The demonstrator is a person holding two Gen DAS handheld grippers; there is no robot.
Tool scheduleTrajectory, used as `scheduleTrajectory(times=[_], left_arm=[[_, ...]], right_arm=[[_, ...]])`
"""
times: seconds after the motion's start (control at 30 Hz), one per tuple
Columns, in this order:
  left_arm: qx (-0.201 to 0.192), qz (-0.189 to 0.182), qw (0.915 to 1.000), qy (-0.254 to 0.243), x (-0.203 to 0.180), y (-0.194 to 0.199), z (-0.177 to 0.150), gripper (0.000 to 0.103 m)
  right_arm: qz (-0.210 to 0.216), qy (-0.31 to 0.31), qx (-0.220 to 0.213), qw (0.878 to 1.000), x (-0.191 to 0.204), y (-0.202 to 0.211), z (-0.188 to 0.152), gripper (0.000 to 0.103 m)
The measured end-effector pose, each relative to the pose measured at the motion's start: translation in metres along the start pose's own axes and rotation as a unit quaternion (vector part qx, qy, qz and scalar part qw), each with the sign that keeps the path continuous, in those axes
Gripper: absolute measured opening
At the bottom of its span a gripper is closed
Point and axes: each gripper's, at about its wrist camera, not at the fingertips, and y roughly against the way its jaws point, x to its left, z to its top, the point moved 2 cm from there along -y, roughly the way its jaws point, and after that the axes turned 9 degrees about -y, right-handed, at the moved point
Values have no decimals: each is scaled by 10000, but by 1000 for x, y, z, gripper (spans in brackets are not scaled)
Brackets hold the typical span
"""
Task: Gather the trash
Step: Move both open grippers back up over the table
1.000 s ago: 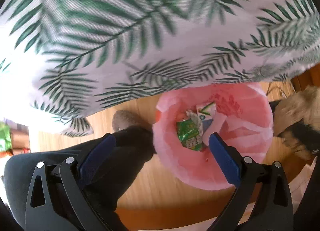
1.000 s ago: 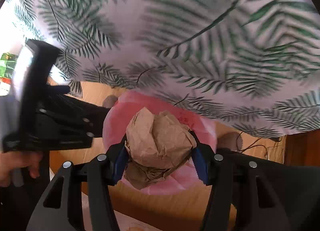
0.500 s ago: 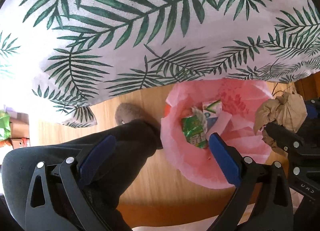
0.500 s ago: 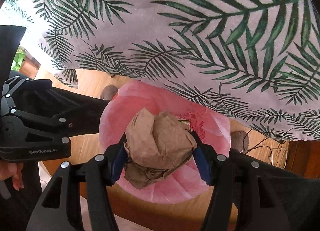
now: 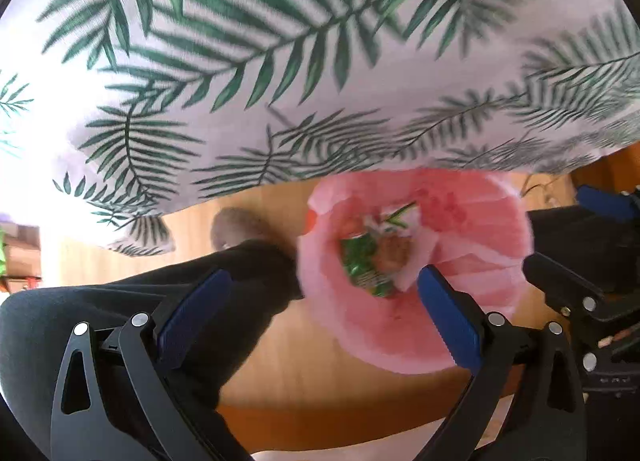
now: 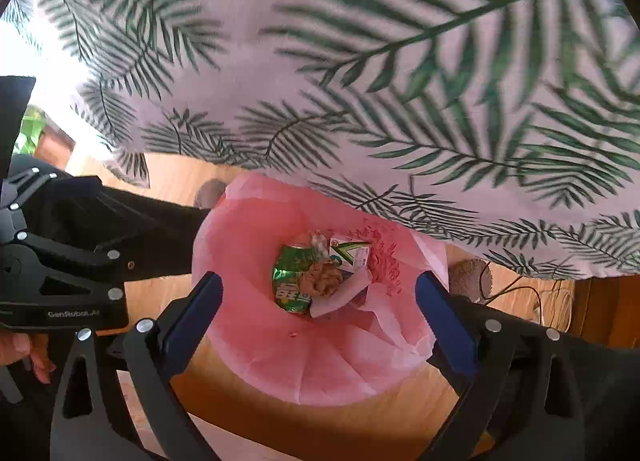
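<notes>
A bin lined with a pink bag (image 6: 320,357) stands on the wooden floor below both grippers; it also shows in the left wrist view (image 5: 472,261). Inside lie a crumpled brown paper ball (image 6: 322,281), a green wrapper (image 6: 290,277) and a white carton (image 6: 350,253). My right gripper (image 6: 318,317) is open and empty above the bin. My left gripper (image 5: 320,313) is open and empty, above the bin's left rim. The right gripper's body (image 5: 592,261) shows at the right edge of the left wrist view.
A white tablecloth with green palm leaves (image 6: 360,61) hangs over the far side of the bin. The person's dark trouser leg (image 5: 120,309) and slipper (image 5: 236,225) are left of the bin. A cable (image 6: 520,293) lies on the floor at right.
My right gripper opened and the brown paper ball dropped into the pink bag, onto the other trash. The left gripper stayed open and shifted slightly.
</notes>
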Motion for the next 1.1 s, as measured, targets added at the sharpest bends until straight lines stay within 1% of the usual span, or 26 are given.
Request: scheduleTrajectory(times=[0.07,0.17,0.23,0.3,0.4,0.47,0.57,0.63,0.7,0.77,0.8,0.87,0.9,0.93,0.97,1.0,1.1], left_arm=[[-121,-142,9998,-36,-4,9,0,97],[-218,-104,9995,-199,-12,22,-1,97],[-382,-67,9989,-278,-14,37,-3,97],[-507,-148,9982,-287,-14,52,-5,97],[-750,-273,9965,-265,-11,83,-9,97],[-940,-359,9945,-289,-11,109,-11,97],[-1420,-476,9878,-434,-15,160,-10,97],[-1752,-432,9819,-567,-17,197,-6,97],[-2117,-442,9739,-687,-18,237,2,97],[-2395,-371,9669,-797,-19,266,13,97],[-2536,-320,9628,-879,-18,283,22,97],[-2841,-232,9538,-945,-13,313,44,97],[-2935,-162,9508,-976,-11,323,57,97],[-3004,-93,9486,-992,-8,330,69,97],[-3096,-29,9458,-977,-3,338,84,97],[-3150,-1,9441,-972,-2,342,92,97],[-3181,130,9436,-910,9,346,140,97]], right_arm=[[-111,115,-135,9998,0,11,0,97],[-124,99,-274,9995,-2,27,0,97],[-148,113,-382,9991,-4,40,-3,97],[-142,219,-400,9989,-3,52,-6,97],[-239,433,-530,9974,1,79,-10,97],[-208,491,-718,9960,2,107,-10,97],[-24,449,-1040,9936,4,150,-5,98],[25,484,-1334,9899,6,182,0,98],[3,554,-1657,9846,9,216,9,98],[-31,593,-1961,9788,11,242,19,98],[-50,607,-2082,9762,13,254,26,98],[-90,663,-2309,9707,13,279,50,98],[-101,678,-2465,9667,12,289,60,98],[-142,702,-2594,9631,9,297,72,98],[-223,725,-2666,9608,8,303,84,98],[-242,738,-2704,9596,5,308,93,98],[-304,805,-2888,9535,1,321,144,98]])
